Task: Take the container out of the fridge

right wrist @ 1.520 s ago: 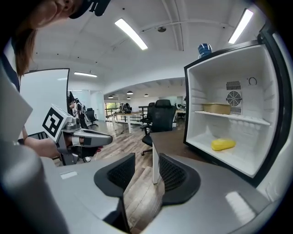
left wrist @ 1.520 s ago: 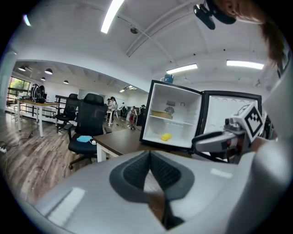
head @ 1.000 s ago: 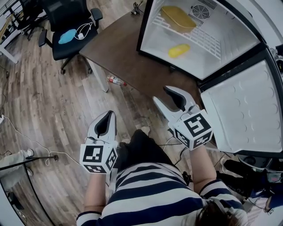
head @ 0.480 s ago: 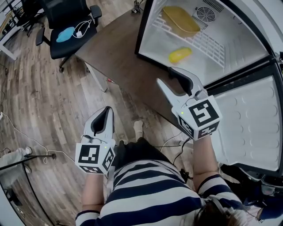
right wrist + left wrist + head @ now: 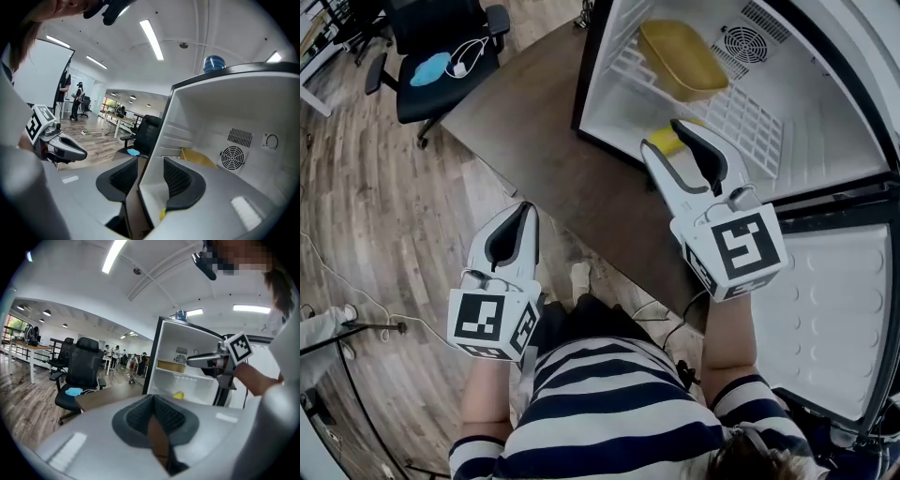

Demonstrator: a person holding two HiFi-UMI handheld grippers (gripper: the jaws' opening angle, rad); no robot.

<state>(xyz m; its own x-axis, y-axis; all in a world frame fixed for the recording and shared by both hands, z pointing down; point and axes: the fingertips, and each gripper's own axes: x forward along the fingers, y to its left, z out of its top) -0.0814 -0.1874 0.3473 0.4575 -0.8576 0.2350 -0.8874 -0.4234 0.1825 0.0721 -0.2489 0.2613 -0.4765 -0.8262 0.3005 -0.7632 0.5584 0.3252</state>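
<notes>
A yellow rectangular container [image 5: 680, 58] rests on the wire shelf inside the open fridge [image 5: 811, 141]; in the right gripper view the container [image 5: 201, 158] lies ahead, to the right. My right gripper [image 5: 666, 139] is open and empty at the fridge's front edge, over a small yellow object [image 5: 659, 142] on the fridge floor. Between its pads [image 5: 180, 180] I see the fridge's left wall edge. My left gripper [image 5: 517, 217] is shut on nothing, low over the floor beside the table. The left gripper view shows the container [image 5: 171, 365] far off.
The fridge stands on a brown table [image 5: 534, 131], its door [image 5: 825, 309] swung open to the right. A black office chair [image 5: 441, 52] holding a blue mask and a cable stands at the far left on the wood floor. A fan grille [image 5: 230, 158] sits in the fridge's back wall.
My right gripper has moved forward from beside the door to the fridge opening, still open. The left gripper has stayed about where it was.
</notes>
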